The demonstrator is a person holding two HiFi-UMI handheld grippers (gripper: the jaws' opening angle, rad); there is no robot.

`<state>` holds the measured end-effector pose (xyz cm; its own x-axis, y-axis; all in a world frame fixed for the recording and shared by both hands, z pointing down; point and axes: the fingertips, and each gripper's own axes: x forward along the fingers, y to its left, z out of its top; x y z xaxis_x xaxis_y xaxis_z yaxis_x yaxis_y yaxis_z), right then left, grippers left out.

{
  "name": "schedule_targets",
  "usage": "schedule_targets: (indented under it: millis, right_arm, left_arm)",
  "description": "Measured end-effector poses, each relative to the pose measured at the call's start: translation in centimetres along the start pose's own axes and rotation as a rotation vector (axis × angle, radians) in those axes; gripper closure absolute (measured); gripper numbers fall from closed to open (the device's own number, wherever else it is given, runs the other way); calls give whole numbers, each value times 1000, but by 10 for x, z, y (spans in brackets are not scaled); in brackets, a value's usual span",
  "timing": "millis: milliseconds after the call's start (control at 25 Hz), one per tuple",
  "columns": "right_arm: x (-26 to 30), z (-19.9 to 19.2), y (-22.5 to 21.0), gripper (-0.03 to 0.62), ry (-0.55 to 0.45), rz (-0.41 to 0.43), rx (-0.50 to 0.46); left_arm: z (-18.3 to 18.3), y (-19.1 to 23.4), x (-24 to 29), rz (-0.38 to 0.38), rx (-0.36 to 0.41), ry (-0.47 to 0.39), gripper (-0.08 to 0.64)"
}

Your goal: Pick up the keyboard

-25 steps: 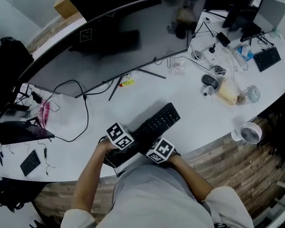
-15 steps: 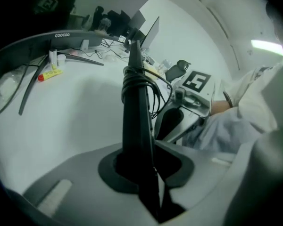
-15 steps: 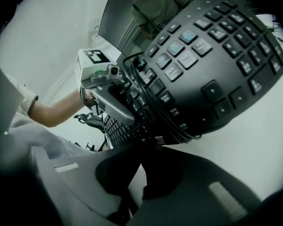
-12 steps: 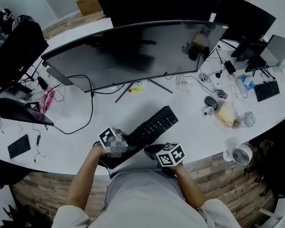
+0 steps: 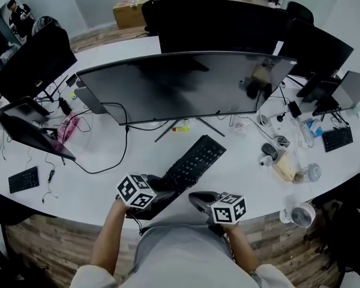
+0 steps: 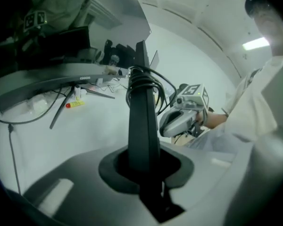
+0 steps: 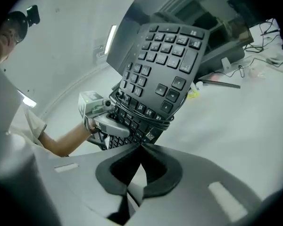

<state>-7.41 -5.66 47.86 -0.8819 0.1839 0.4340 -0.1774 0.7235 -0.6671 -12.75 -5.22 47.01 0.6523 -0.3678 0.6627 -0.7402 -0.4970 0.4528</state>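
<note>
A black keyboard (image 5: 193, 159) with its cable wound round it runs from the desk's near edge toward the monitor. My left gripper (image 5: 157, 194) is shut on its near end; the left gripper view shows the board edge-on (image 6: 142, 121) between the jaws, tilted up off the white desk. The right gripper view shows its keys (image 7: 166, 69) and the left gripper (image 7: 101, 114) at its lower edge. My right gripper (image 5: 199, 200) hangs just right of that end, jaws together and nothing between them (image 7: 141, 147). It also shows as the right gripper (image 6: 179, 120) beside the board.
A wide curved monitor (image 5: 186, 83) on thin legs stands behind the keyboard, with a yellow marker (image 5: 180, 128) under it. A black cable (image 5: 111, 155) loops at the left. A mouse (image 5: 268, 150), cups and a small fan (image 5: 295, 213) sit at the right. The desk's edge (image 5: 78, 212) is close.
My right gripper has come off the keyboard's near end and moved right, toward me. The left gripper keeps hold of the board. The head view has tipped up.
</note>
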Motion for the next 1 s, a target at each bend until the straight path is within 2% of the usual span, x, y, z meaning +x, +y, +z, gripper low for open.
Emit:
schedule_targets:
  millis: [200, 440, 720, 1000]
  right_arm:
    - [-12, 27, 13, 591, -48, 3, -32]
    - [-17, 40, 18, 591, -63, -12, -62]
    - [-20, 50, 25, 591, -70, -54, -124]
    - [-25, 64, 29, 591, -93, -82, -154]
  left_arm:
    - [16, 6, -28, 80, -24, -121, 560]
    - [28, 6, -52, 160, -25, -218, 560]
    - [42, -5, -73, 211, -20, -341, 560]
    - [57, -14, -96, 266, 17, -456, 560]
